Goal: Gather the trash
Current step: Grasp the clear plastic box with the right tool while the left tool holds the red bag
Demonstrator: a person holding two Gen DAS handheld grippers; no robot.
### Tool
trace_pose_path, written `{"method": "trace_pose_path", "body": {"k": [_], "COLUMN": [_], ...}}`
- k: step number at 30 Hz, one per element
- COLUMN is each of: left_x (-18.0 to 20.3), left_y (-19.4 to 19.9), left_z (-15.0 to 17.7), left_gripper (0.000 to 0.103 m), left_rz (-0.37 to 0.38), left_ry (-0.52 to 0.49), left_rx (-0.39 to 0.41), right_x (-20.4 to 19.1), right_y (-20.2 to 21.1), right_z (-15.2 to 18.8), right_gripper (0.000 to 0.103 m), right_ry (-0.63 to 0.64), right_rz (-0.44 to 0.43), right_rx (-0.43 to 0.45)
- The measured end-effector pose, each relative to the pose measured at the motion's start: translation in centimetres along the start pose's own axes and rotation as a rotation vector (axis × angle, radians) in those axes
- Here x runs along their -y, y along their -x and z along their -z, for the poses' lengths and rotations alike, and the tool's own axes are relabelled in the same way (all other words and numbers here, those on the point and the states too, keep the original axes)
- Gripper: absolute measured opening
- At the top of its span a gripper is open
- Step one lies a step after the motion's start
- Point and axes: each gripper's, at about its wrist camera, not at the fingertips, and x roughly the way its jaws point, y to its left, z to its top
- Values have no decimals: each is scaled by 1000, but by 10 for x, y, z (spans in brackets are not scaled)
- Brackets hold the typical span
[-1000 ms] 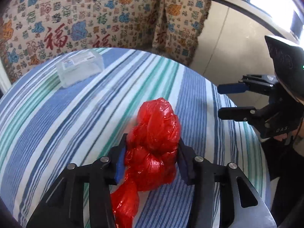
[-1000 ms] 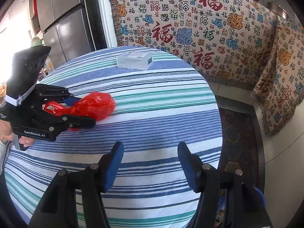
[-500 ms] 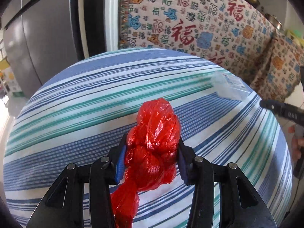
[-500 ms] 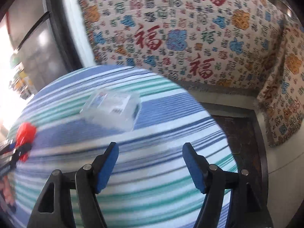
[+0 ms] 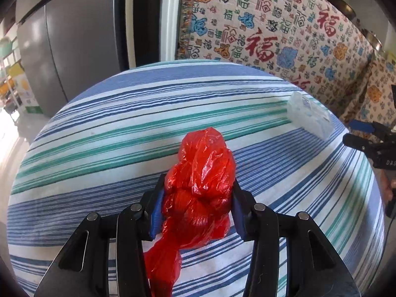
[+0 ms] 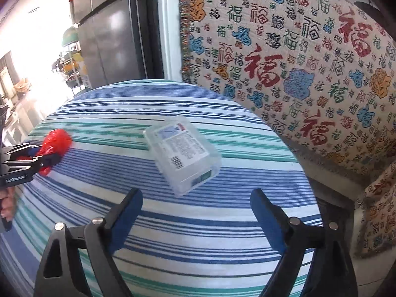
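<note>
A crumpled red plastic bag [image 5: 200, 188] is clamped between the blue pads of my left gripper [image 5: 196, 205], which is shut on it above the striped tablecloth [image 5: 111, 148]. The bag's tail hangs down between the fingers. From the right wrist view the same red bag [image 6: 53, 143] and left gripper [image 6: 47, 157] show at the far left. A clear plastic box [image 6: 183, 157] with a printed label lies on the cloth, just ahead of my right gripper [image 6: 195, 210]. Its jaws are opening wide, with nothing between them. The box [image 5: 309, 116] also shows at the right in the left wrist view.
The round table [image 6: 173, 247] carries a blue, green and white striped cloth. A patterned blanket [image 6: 297, 49] hangs behind it and a grey fridge [image 6: 111, 37] stands at the back left. A hand [image 6: 7, 203] grips the left tool.
My right gripper has swung toward the clear box, now close in front, and its jaws have widened. My left gripper has turned with the red bag still clamped, so the box now sits at its right.
</note>
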Motion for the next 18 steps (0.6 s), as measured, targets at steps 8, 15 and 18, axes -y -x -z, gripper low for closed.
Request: {"method": "trace_pose_path", "body": {"k": [8,15,18], "left_x": [6,6,10], "left_y": [-2,-4,-1], "left_z": [-1,-3,0], "left_gripper": [48,48,48], "left_rz": [-18,-24,-9], "left_ry": [-5,2,26], "left_rx": [1,1,3], "right_x": [-4,-7,-1], "right_y": [-52,-46,-19], "right_z": [-22,-28,-4], "right_gripper": [99,71,71], "right_ry": [106,7,-59], "right_rz": [68,66,123], "right_rx": [-39,-52,-54]}}
